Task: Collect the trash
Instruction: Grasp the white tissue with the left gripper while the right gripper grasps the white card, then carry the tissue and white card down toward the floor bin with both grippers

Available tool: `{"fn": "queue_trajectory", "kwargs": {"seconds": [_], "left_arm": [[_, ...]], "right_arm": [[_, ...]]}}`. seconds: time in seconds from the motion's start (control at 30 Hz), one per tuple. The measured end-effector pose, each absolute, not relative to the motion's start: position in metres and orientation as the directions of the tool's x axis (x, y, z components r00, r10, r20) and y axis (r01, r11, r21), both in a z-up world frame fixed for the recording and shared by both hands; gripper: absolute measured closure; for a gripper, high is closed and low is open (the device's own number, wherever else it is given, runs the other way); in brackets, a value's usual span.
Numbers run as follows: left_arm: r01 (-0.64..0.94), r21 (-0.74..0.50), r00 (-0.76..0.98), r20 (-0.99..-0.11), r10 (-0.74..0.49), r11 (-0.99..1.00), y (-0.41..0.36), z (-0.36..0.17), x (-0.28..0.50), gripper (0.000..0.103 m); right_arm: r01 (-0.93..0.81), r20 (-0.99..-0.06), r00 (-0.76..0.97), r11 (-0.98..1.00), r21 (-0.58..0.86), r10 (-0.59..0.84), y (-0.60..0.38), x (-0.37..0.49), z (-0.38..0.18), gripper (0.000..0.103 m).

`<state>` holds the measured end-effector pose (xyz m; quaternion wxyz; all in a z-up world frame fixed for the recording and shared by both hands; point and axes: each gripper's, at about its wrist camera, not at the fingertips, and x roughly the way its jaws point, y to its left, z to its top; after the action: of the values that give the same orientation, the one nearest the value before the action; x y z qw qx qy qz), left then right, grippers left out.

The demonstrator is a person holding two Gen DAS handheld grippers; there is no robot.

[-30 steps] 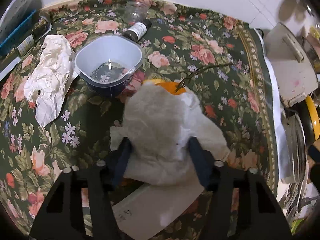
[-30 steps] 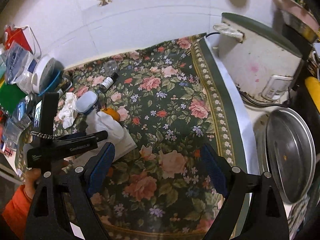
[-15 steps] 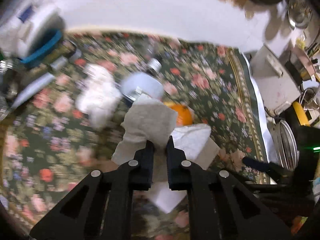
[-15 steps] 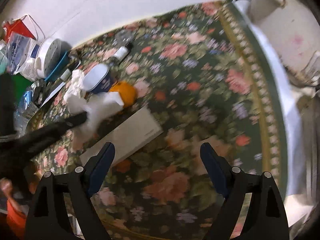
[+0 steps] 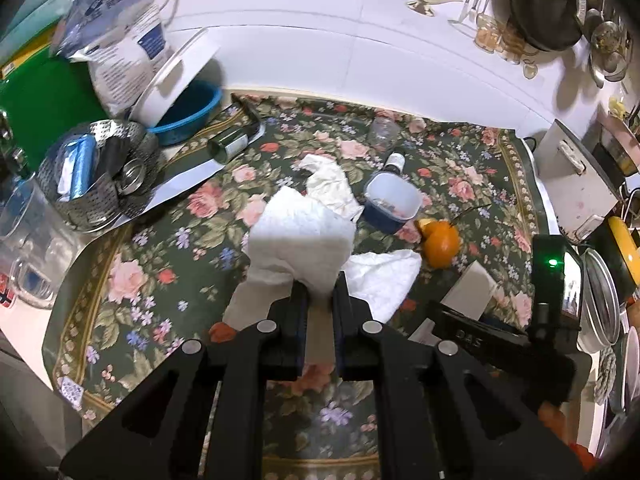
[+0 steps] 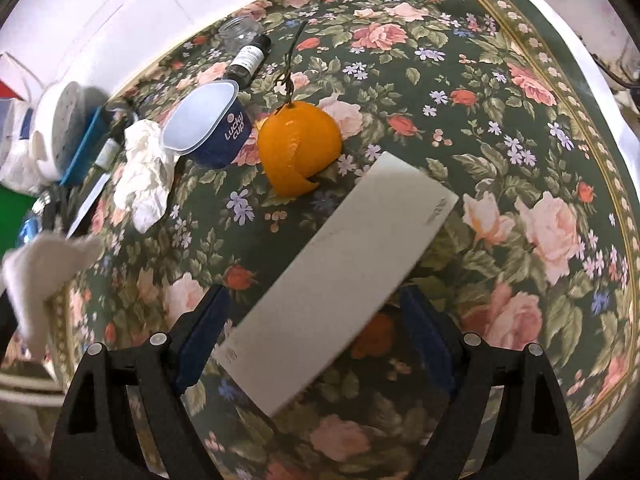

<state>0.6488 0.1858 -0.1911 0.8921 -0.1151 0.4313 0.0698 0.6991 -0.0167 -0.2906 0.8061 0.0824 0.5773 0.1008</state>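
My left gripper [image 5: 320, 300] is shut on a white paper towel [image 5: 300, 240] and holds it above the floral tablecloth; the towel also shows at the left edge of the right wrist view [image 6: 44, 272]. My right gripper [image 6: 312, 320] is open, low over a flat white box [image 6: 340, 268] that lies between its fingers. An orange peel [image 6: 298, 152] lies just beyond the box, next to an empty blue Lucky Cup tub [image 6: 208, 124]. A second crumpled tissue [image 6: 144, 172] lies left of the tub. Another white tissue [image 5: 384, 280] lies on the cloth under my left gripper.
A small dark bottle [image 6: 248, 60] and a clear jar [image 6: 240, 32] lie near the wall. A steel basket [image 5: 96, 172], a blue bowl [image 5: 188, 112] and bags crowd the left side. A white appliance [image 5: 576, 176] and a metal lid [image 5: 600, 304] stand at the right.
My left gripper closed on the paper towel and lifted it up and back from the table. My right gripper moved down and forward over the white box.
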Motion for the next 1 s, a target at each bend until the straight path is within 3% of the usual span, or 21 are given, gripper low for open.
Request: {"fn": "queue_trajectory", "kwargs": {"seconds": [0.17, 0.37, 0.6, 0.8, 1.0], "left_arm": [[-0.216, -0.144, 0.618, -0.786, 0.021, 0.966, 0.186, -0.193, 0.644, 0.093], [-0.188, -0.152, 0.623, -0.782, -0.002, 0.97, 0.178, -0.195, 0.65, 0.093], [-0.149, -0.171, 0.624, -0.78, -0.042, 0.974, 0.17, -0.197, 0.657, 0.093], [-0.077, -0.183, 0.643, -0.76, -0.091, 0.98, 0.166, -0.185, 0.652, 0.093], [0.009, -0.191, 0.666, -0.731, -0.148, 0.981, 0.162, -0.164, 0.638, 0.093]], "right_arm": [[-0.095, -0.932, 0.346, 0.992, 0.082, 0.11, -0.008, 0.698, -0.297, 0.018], [-0.103, -0.928, 0.368, 0.994, 0.021, 0.058, -0.039, 0.701, -0.301, 0.021], [-0.116, -0.91, 0.407, 0.993, 0.031, 0.076, -0.064, 0.704, -0.299, 0.055], [-0.093, -0.894, 0.432, 0.992, 0.087, 0.119, -0.071, 0.697, -0.293, 0.055], [-0.041, -0.847, 0.517, 0.992, 0.122, 0.126, -0.08, 0.658, -0.25, 0.055]]}}
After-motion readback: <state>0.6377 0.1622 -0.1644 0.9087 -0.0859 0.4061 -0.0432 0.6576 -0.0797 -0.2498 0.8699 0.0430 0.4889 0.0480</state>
